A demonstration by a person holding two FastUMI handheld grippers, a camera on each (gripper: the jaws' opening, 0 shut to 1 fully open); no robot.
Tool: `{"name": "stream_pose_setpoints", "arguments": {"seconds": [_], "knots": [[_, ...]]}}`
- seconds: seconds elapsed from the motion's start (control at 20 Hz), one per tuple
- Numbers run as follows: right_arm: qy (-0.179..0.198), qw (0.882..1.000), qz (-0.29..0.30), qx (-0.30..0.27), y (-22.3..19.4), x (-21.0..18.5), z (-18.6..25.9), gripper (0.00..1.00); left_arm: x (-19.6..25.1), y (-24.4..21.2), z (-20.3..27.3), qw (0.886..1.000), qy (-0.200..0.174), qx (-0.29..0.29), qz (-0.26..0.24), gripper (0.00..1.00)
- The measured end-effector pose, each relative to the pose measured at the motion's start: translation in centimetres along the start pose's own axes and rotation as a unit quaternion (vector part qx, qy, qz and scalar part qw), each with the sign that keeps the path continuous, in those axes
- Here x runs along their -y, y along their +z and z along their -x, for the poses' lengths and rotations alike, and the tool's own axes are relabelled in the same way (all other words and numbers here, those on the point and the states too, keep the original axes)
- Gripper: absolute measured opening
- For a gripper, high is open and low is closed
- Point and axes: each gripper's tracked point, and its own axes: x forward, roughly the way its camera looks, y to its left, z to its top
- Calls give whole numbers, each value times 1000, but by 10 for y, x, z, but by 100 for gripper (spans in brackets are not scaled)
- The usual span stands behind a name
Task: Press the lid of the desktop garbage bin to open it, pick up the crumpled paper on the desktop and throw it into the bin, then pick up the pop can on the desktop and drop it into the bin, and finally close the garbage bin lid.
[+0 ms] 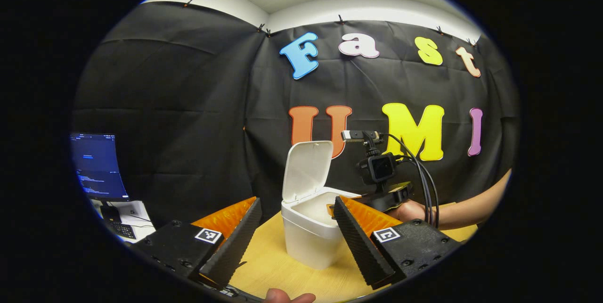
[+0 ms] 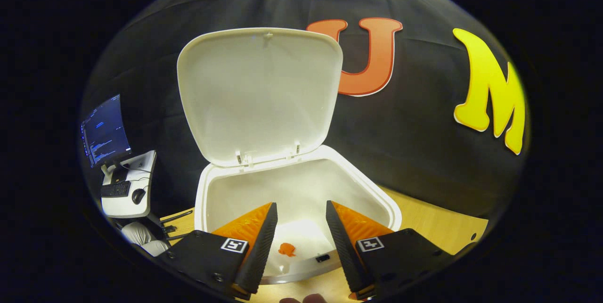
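Observation:
The white desktop bin [image 1: 308, 241] stands on the wooden table with its lid [image 1: 308, 168] tipped up and back. My left gripper [image 1: 297, 199] is open in front of the bin, nothing between its fingers. A hand [image 1: 410, 209] holds the other gripper's camera mount [image 1: 378, 167] at the bin's right rim. In the right gripper view my right gripper [image 2: 300, 204] is open over the bin's mouth, rim [image 2: 377, 194] below and raised lid [image 2: 259, 95] straight ahead. Nothing sits between its fingers. A small orange mark [image 2: 286, 249] shows near the bin's front lip; I cannot tell what it is.
A lit monitor [image 1: 96, 166] and a keyboard [image 1: 120, 230] sit on a white stand to the left, off the table. Cables [image 1: 424, 176] hang from the other gripper's mount. A forearm [image 1: 471, 204] reaches in from the right. Bare wooden tabletop [image 1: 278, 265] lies before the bin.

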Motion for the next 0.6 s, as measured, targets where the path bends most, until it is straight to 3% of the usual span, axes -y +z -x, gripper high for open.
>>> {"name": "stream_pose_setpoints", "arguments": {"seconds": [0.1,0.2,0.4,0.6], "knots": [[-4,1000,-11,17,5,4,14,70,5,-1,-3,1000,-10,1,-2,100],[-15,999,-19,33,10,13,29,83,11,-3,-6,1000,-20,-1,-2,100],[-46,996,-42,66,17,38,69,84,27,-4,-9,999,-47,-1,-1,100],[-101,986,-31,131,34,77,136,84,55,-8,-17,996,-93,-3,2,100]]}}
